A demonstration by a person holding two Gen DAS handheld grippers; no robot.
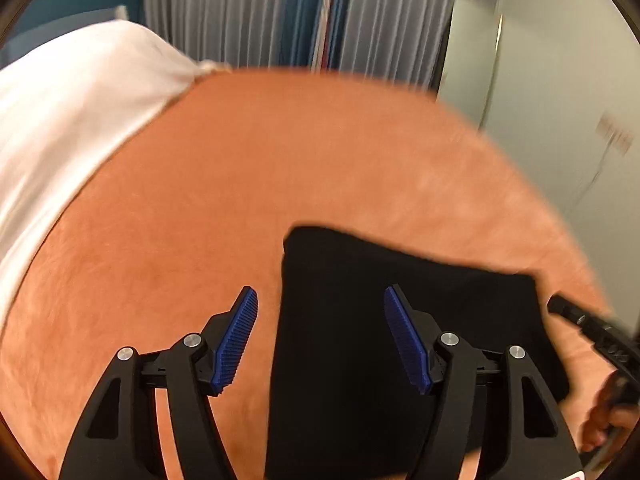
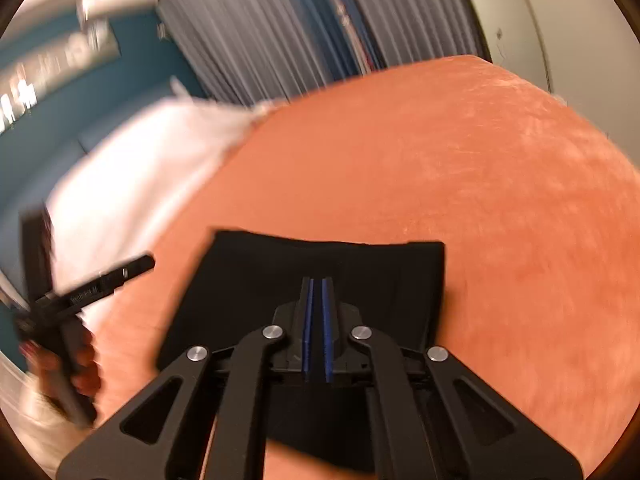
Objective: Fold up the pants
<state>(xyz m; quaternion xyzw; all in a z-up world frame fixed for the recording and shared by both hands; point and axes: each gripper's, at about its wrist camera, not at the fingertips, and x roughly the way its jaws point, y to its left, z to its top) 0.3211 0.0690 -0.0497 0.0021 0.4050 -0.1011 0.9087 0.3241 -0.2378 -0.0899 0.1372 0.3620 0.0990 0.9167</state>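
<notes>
I am holding my right gripper (image 2: 317, 292) up over the black pants (image 2: 320, 264). Its jaws are pressed tight together, blue pad to blue pad, and nothing is sitting between them. The pants are lying just under and in front of these jaws, right in the middle of my view.

I am holding my left gripper (image 1: 320, 320) with its jaws standing wide apart. Nothing is between them either. From this side the left edge of the pants (image 1: 360, 320) is showing in the gap between the jaws, and the rest of the cloth is spreading off to the right. So the pants are lying a little to the right of my left jaws and straight ahead of my right jaws. I think my right hand is the nearer one.

The pants are looking like a neat dark block, already folded small. The long side is running away from me, toward the far end of the bed (image 2: 500, 160). The pictures are blurry, so I cannot see how many layers there are.

The orange bed is stretching out past the pants. A white pillow (image 1: 72, 112) is lying far off on the left. Gray curtains (image 1: 240, 12) are hanging behind it all.
</notes>
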